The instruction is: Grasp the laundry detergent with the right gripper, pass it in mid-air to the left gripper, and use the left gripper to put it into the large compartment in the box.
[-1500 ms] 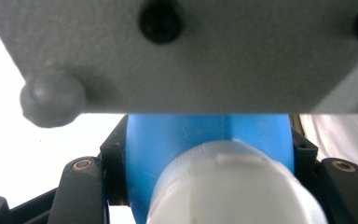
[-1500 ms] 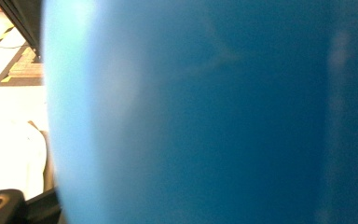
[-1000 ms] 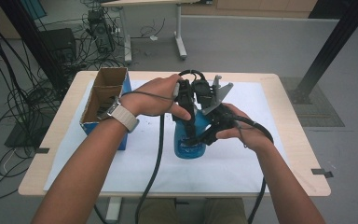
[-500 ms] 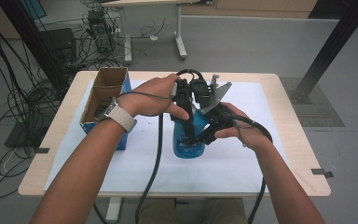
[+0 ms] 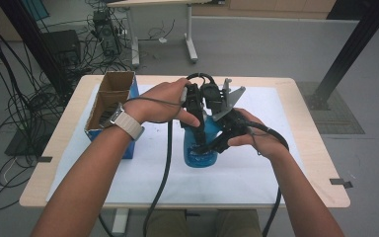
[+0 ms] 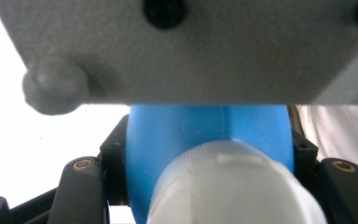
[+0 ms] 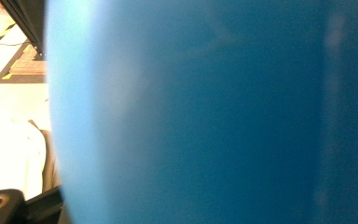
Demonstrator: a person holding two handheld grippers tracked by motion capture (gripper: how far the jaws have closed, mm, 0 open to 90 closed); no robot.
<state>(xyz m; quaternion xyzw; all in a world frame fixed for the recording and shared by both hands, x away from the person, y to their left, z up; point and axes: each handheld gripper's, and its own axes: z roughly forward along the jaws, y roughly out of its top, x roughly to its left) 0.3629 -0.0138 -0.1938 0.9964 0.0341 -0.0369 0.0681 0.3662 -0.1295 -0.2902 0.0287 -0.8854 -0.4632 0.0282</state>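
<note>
Nothing has shifted in the last second — both the left gripper [image 5: 193, 106] and right gripper [image 5: 225, 129] stay clamped on the blue plastic bottle [image 5: 197, 148] with its white ribbed cap [image 6: 233, 186], upright at mid-table, so the work looks paused mid-grip — the open cardboard box [image 5: 109, 101] stands clear to the left.

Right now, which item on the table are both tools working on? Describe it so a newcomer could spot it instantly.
Start at the white mat covering the wooden table; near its middle stands a blue plastic bottle, its white cap seen from the left gripper view. Unlike the open cardboard box at the mat's left edge, it is clamped between the left tool and right tool.
</note>
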